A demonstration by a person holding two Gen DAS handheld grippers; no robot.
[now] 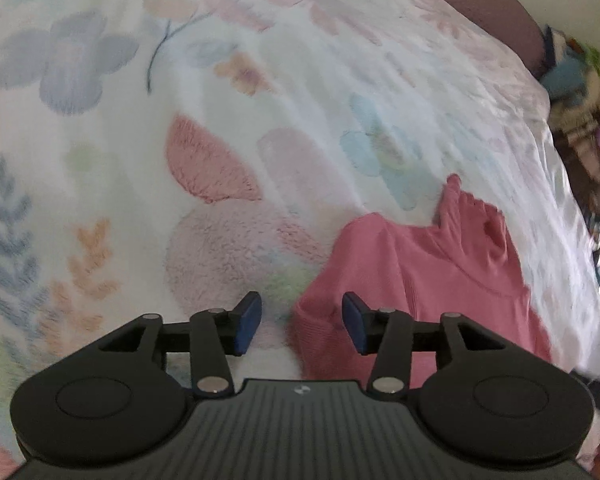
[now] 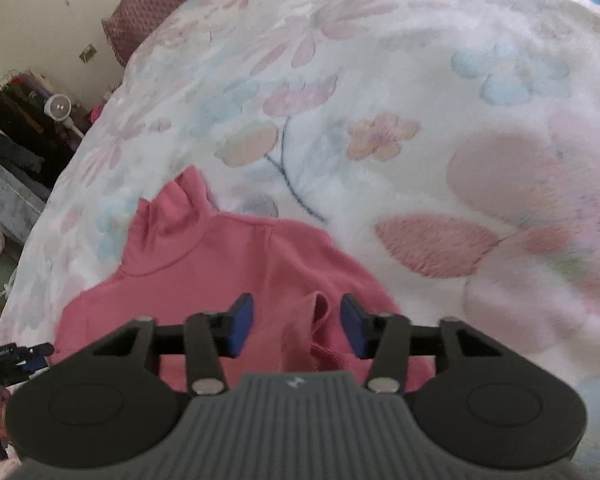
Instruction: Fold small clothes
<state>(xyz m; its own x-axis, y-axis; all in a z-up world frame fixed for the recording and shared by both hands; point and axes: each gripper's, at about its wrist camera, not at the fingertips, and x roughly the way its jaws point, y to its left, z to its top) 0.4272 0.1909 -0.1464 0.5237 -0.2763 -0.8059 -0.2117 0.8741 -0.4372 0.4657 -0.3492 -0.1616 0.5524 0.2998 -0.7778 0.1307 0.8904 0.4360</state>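
A small pink turtleneck top [image 2: 204, 264] lies on a fluffy white floral blanket [image 2: 380, 120], collar pointing away. In the right wrist view my right gripper [image 2: 297, 326] is open above the top's near part, where a bunched fold of pink cloth [image 2: 316, 320] rises between the blue pads without being pinched. In the left wrist view the same top [image 1: 428, 272] lies at the lower right. My left gripper [image 1: 302, 322] is open and empty, straddling the top's left edge, its right pad [image 1: 354, 326] over the pink cloth.
A mauve pillow [image 2: 156, 4] lies at the head of the bed by the wall. The bed's edge runs down the left of the right wrist view, with hanging clothes and a white fan [image 2: 58, 108] beyond. Cluttered items [image 1: 580, 92] sit past the bed's right edge.
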